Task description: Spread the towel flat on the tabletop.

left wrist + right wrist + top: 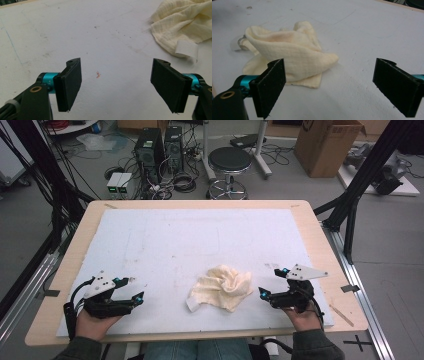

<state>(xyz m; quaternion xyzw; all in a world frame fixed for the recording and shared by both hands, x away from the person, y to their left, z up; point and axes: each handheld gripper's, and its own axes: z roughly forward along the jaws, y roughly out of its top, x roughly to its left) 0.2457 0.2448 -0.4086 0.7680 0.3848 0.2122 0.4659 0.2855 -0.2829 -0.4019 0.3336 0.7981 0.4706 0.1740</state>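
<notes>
I see the crumpled cream cloth (pixel 220 288) lying on the counter (pixel 165 245) between my two grippers, near the right gripper (pixel 272 283) and farther from the left gripper (pixel 135 289), both jaws wide apart and empty.

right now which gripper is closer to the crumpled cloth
Right. The right gripper sits just off the cloth's right edge, jaws open toward it. The left gripper is farther off on the cloth's left side, also open.
</notes>
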